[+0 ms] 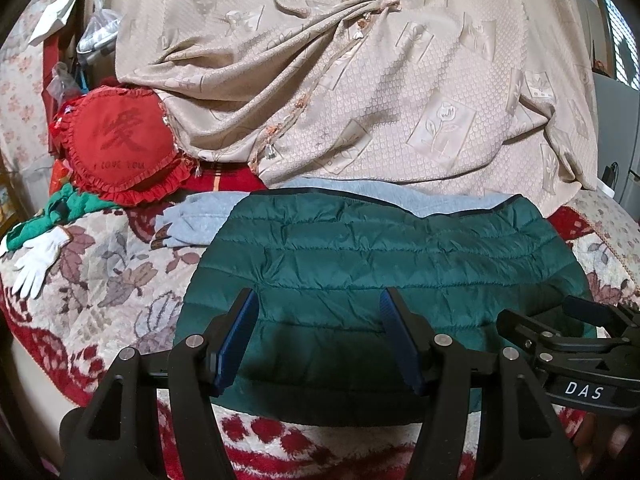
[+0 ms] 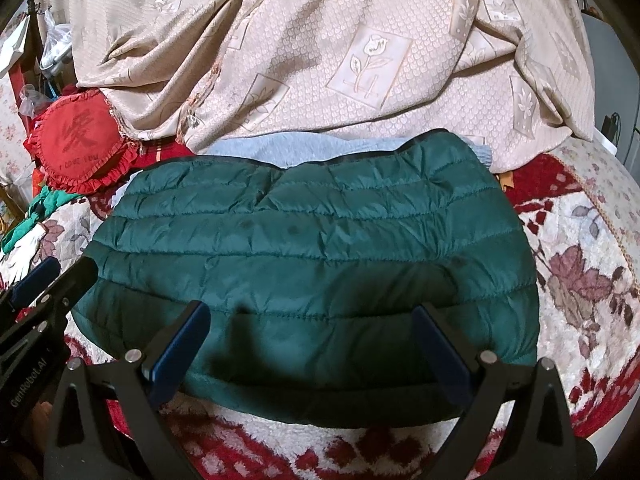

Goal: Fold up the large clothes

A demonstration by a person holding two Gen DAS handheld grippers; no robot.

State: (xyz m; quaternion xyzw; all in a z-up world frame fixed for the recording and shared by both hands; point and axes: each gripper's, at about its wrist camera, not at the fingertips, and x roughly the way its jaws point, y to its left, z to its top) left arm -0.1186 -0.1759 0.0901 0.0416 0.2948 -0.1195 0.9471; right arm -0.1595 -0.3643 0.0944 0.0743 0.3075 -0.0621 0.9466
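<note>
The green quilted jacket (image 1: 380, 276) lies folded into a wide, flat bundle on the flowered blanket (image 1: 112, 280) of the bed. It sits just ahead of and below both grippers, its near folded edge running under their fingertips. Beyond it, on the far side from the grippers, a pale blue garment (image 1: 208, 220) peeks out from under its back edge, with a beige patterned cloth (image 1: 360, 100) heaped behind that.

The left gripper (image 1: 320, 316) hangs with its jaws spread apart and nothing between them. The right gripper (image 2: 312, 330) is likewise spread wide and empty, hovering over the jacket's near half. The two sit side by side, left gripper toward the jacket's left part.

The fold looks nearly finished. To do the next one well, each gripper should probably pinch all layers at a near corner, not just the slippery top shell. Then both should lift evenly, so the puffy fill does not slide or spring open.
</note>
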